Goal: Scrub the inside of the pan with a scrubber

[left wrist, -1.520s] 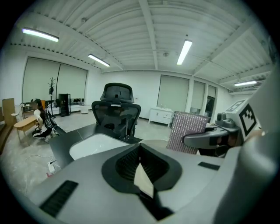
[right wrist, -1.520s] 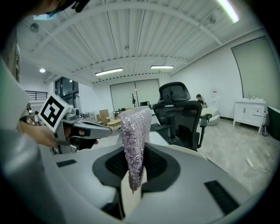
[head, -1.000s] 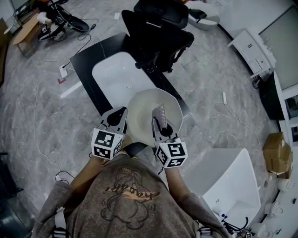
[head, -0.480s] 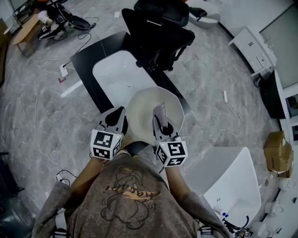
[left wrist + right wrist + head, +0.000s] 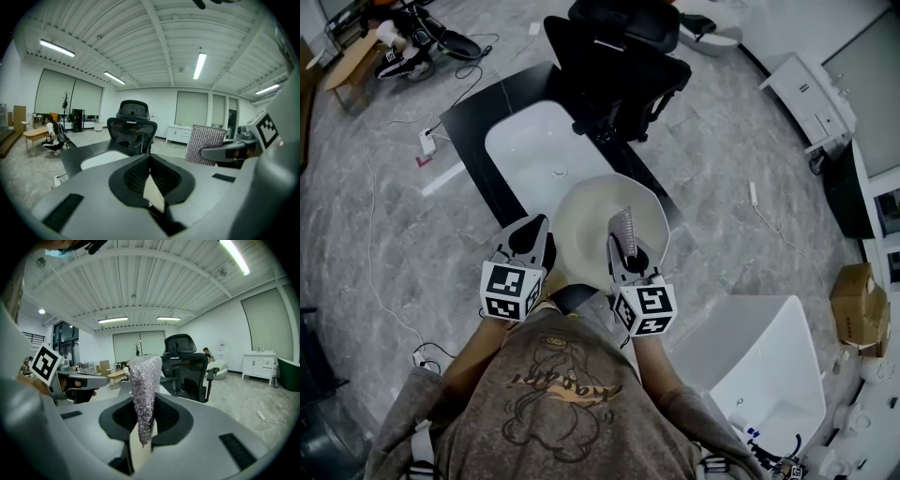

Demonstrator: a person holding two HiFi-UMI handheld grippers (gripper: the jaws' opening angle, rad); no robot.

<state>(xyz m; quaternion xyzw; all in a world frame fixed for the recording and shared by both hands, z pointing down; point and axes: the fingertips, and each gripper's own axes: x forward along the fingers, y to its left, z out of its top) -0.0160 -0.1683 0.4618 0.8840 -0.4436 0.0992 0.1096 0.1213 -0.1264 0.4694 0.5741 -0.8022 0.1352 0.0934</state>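
Observation:
A pale round pan (image 5: 592, 211) sits at the near corner of the black table (image 5: 478, 117), its dark handle (image 5: 572, 298) pointing back toward me. My right gripper (image 5: 616, 246) is over the pan's right side, shut on a sparkly silver scrubber (image 5: 624, 228). The scrubber (image 5: 144, 390) stands upright out of the right gripper (image 5: 144, 425). My left gripper (image 5: 540, 225) is by the pan's left rim. In its own view the left gripper (image 5: 150, 157) is shut with nothing between the jaws. That view also shows the scrubber (image 5: 205, 143) off to the right.
A white sink basin (image 5: 530, 150) is set in the table beyond the pan. A black office chair (image 5: 623, 66) stands behind the table. A white tub (image 5: 769, 366) and a cardboard box (image 5: 860, 309) are at the right. Cables lie on the floor at the left.

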